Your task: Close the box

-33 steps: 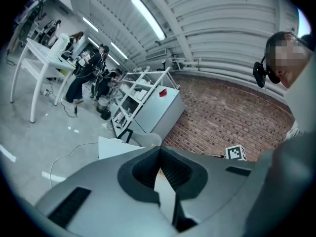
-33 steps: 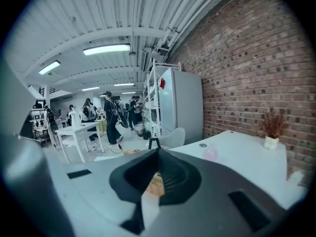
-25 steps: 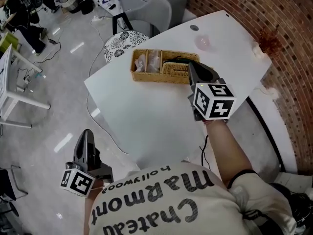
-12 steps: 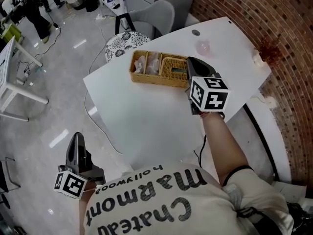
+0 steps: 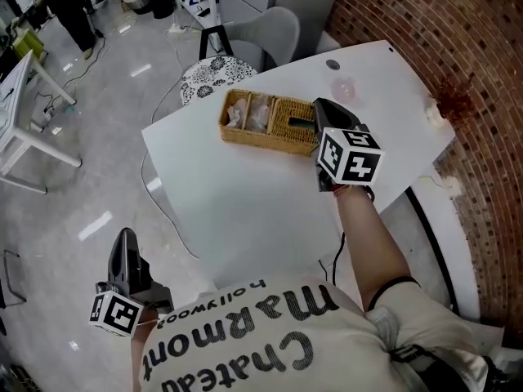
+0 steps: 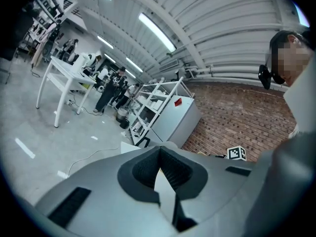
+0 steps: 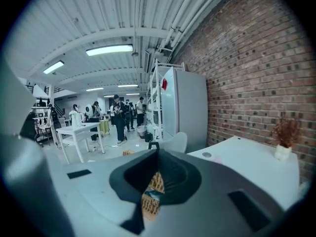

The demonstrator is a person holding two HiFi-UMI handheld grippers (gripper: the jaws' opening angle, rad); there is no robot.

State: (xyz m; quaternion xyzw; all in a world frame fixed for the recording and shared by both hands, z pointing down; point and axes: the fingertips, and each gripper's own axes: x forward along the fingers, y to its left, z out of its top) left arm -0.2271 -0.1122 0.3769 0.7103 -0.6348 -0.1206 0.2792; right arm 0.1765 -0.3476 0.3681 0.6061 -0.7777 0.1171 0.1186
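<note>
Brick wall (image 5: pixel 392 23), glossy grey floor (image 5: pixel 82 186), maybe a fridge (image 7: pixel 190 107)

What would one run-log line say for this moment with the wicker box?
right gripper: shut, empty, by wicker box right end | left gripper: shut, empty, off table | box: left compartments uncovered

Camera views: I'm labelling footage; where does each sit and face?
Head view: on the person's head, steeply down at table and wicker box; shows shirt, left claw, right claw.
Left gripper view: on left claw, toward shelves and brick wall; shows person's shoulder.
Right gripper view: on right claw, toward the wicker box; own jaws only.
Shared: wicker box, in head and right gripper views.
</note>
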